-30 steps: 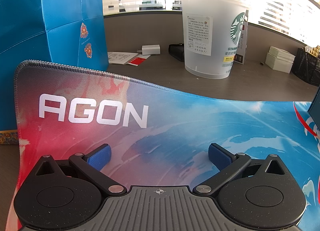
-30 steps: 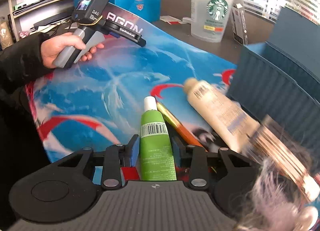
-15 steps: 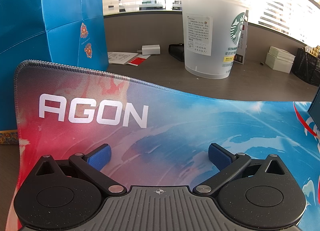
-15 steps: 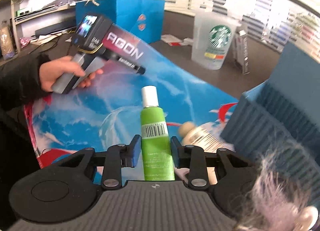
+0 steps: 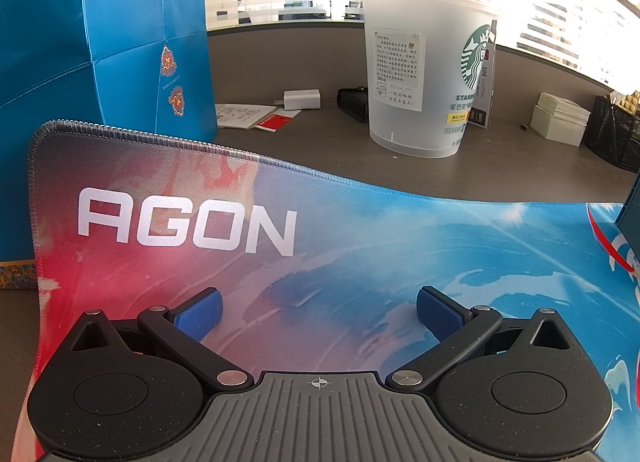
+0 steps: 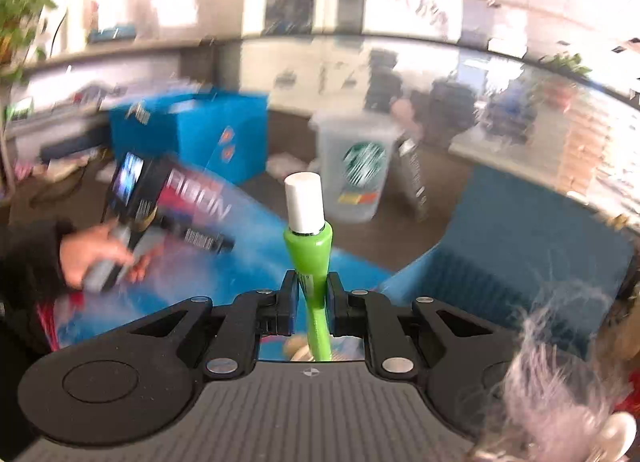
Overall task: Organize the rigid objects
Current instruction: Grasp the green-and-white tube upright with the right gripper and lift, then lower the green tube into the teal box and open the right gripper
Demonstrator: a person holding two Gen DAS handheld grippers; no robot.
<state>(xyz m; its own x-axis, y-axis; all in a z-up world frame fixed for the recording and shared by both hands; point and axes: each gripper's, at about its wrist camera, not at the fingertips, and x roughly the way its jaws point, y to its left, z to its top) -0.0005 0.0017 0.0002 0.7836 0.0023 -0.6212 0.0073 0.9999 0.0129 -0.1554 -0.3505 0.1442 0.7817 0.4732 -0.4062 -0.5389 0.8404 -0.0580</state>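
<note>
Green tube (image 6: 308, 258) with white cap, pinched between blue pads of right claw (image 6: 311, 298); jaws just been closing, now nearly together, tube body squeezed flat at the grip. Tube lifted clear of mat, cap pointing away from camera.

Right view only: left hand (image 6: 96, 258) in dark sleeve gripping grey handle of left claw's body, small lit screen on its back. Dark blue ribbed bin (image 6: 500, 262) just right of tube, corrugated wall. Grey fur tuft at lower right corner, blurred, cannot tell what. Whole frame motion-smeared.

Left view only: left claw (image 5: 318, 314) wide open, nothing between pads, hovering over mat (image 5: 360, 246). Sharp picture. Mat cloth-topped, stitched edge, red-to-blue print, white AGON lettering, far left corner curled up against blue box (image 5: 100, 45). Box is glossy folded card with small orange emblems. Frosted plastic cup (image 5: 420, 81), tapered, green logo, paper label, standing on grey bench (image 5: 320, 149) past mat. Behind it: white charger block (image 5: 302, 99), papers, small black item, white boxes (image 5: 560, 121), black mesh basket (image 5: 616, 137) at right edge.

Both views: cup, blue box, mat. Bin seen in left view only as a sliver at right edge.
</note>
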